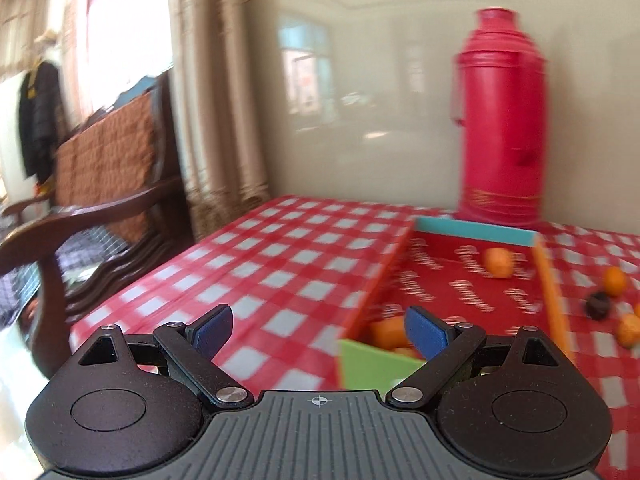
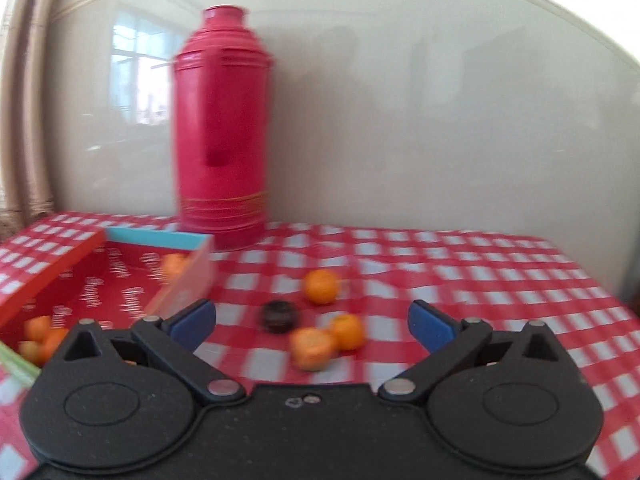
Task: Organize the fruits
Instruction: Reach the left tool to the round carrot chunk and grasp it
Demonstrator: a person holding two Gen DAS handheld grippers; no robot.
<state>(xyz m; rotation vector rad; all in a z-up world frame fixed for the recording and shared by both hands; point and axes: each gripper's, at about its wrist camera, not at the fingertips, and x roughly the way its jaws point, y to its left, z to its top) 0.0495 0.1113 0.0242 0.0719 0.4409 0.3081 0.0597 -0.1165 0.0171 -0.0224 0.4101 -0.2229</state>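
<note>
While both grippers hang released and empty, left gripper [image 1: 319, 330] and right gripper [image 2: 312, 322], the checked surface [image 2: 460, 276] bears: a red tray [image 2: 100, 288] holding several oranges [image 2: 40, 336]; three loose oranges [image 2: 322, 286] and a dark fruit [image 2: 280, 316] beside it; a red flask [image 2: 222, 128] behind.
</note>
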